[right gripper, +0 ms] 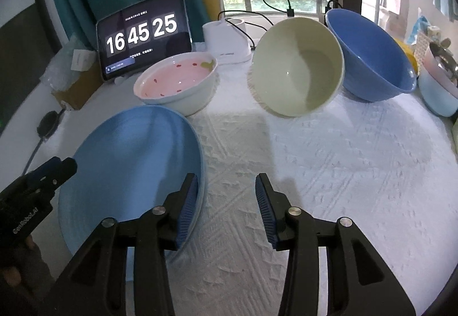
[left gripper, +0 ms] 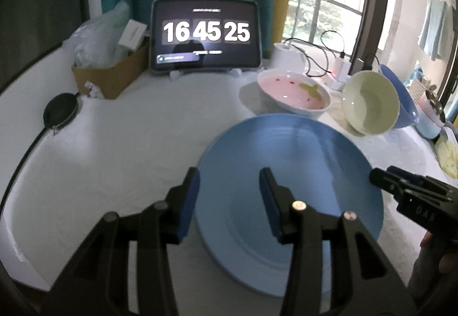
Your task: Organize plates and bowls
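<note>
On the desk: a white textured cloth (right gripper: pixel 329 178) covers the surface that carries all the dishes.
Blue plate: the blue plate (left gripper: pixel 289 173) lies flat on the cloth at the near left, alone, nothing stacked on it.
Pink bowl: the pink-lined bowl (right gripper: pixel 179 81) stands upright just behind the plate, its foot close to the plate's far rim.
Green bowl: the pale green bowl (right gripper: pixel 297 67) is tipped on its side, mouth toward the cameras, leaning against the blue bowl (right gripper: pixel 372 58).
Progress: judged early; the three bowls are not nested and the plate stands by itself, so the gathering and stacking are left to do.
Left tongs: the left tongs (left gripper: pixel 229 187) hover over the plate's near left rim, jaws apart, nothing pressed between the pads.
Right tongs: the right tongs (right gripper: pixel 227 190) hang at the plate's right edge, jaws apart; the left pad sits in front of the rim, contact uncertain, and nothing is gripped.
Surroundings: a tablet clock (right gripper: pixel 143 33), a white appliance (right gripper: pixel 229 41) with cables, a cardboard box (left gripper: pixel 114 73) of packets, a black round puck (left gripper: pixel 60 110) on a cord.
Obstacles: the tilted green bowl may roll if its neighbour is moved; more crockery (right gripper: pixel 438 87) crowds the far right edge.
</note>
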Demonstrator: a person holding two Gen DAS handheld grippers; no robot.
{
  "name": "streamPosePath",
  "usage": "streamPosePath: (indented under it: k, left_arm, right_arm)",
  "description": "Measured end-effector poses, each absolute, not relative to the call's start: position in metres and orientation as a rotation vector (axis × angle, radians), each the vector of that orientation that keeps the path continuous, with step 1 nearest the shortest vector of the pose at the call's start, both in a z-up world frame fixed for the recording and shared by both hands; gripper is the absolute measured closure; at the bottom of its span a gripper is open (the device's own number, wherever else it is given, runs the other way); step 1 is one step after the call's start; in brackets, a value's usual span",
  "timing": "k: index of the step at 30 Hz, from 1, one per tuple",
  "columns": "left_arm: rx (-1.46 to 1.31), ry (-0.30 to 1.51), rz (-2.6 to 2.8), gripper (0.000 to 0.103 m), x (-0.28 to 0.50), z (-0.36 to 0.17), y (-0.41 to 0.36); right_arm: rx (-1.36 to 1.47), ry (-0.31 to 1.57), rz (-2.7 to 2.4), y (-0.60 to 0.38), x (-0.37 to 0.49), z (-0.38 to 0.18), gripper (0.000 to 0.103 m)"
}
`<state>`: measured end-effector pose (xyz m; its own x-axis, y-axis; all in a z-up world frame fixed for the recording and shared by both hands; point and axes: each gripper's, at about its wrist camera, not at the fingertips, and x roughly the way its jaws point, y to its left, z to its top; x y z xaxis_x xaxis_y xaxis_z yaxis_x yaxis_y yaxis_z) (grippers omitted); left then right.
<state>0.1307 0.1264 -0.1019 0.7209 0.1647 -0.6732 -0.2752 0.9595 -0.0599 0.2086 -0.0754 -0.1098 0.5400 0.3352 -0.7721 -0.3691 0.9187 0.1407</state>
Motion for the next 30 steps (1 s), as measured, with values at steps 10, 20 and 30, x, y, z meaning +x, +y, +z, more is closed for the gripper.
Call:
streamPosePath:
  k: [10, 20, 30]
  left_arm:
    - [-0.128, 0.719, 0.207, 0.058, 0.132, -0.092, 0.095]
    - [-0.090, 0.724, 0.165, 0.058, 0.134, -0.086, 0.063]
    - [-0.064, 0.727, 0.090, 0.058, 0.142, -0.082, 0.023]
  right_arm:
    - [-0.025, 0.883, 0.455, -0.090, 0.196, -0.098, 0.058]
    - [0.015, 0.866, 0.419, -0.118, 0.193, -0.091, 0.058]
    - [0.052, 0.854, 0.374, -0.154, 0.192, -0.090, 0.058]
